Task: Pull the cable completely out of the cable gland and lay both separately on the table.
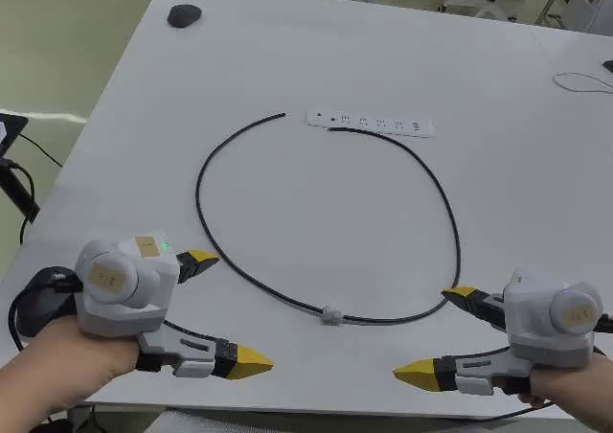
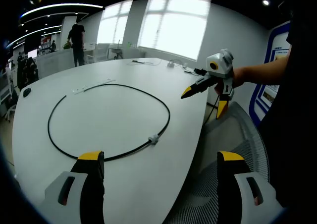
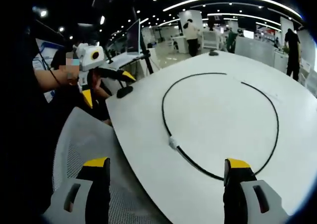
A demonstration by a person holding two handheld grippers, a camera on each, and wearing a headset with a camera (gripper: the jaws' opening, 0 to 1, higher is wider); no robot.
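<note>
Head view: the table point(image 1: 316, 222) is white and carries a black cable point(image 1: 198, 193) laid in a wide, nearly closed loop. The cable gland point(image 1: 331, 314), a small pale fitting, sits on the cable at the part of the loop nearest the near edge of the table, roughly midway between the left and right corners of that edge. The two cable ends lie toward the far edge. One end lies free on the table. The other lies just beside a white power strip point(image 1: 370, 123). A dark rounded object point(image 1: 184, 15) rests near the far left corner.

The left tongs point(image 1: 241, 309) are at the near edge, left of the gland, jaws apart and holding nothing. The right tongs point(image 1: 421, 332) are at the near edge, right of the gland, jaws likewise apart and empty. Neither touches the cable or the gland.

Left gripper view: the gland point(image 2: 154, 140) lies ahead, between the yellow jaw tips.
</note>
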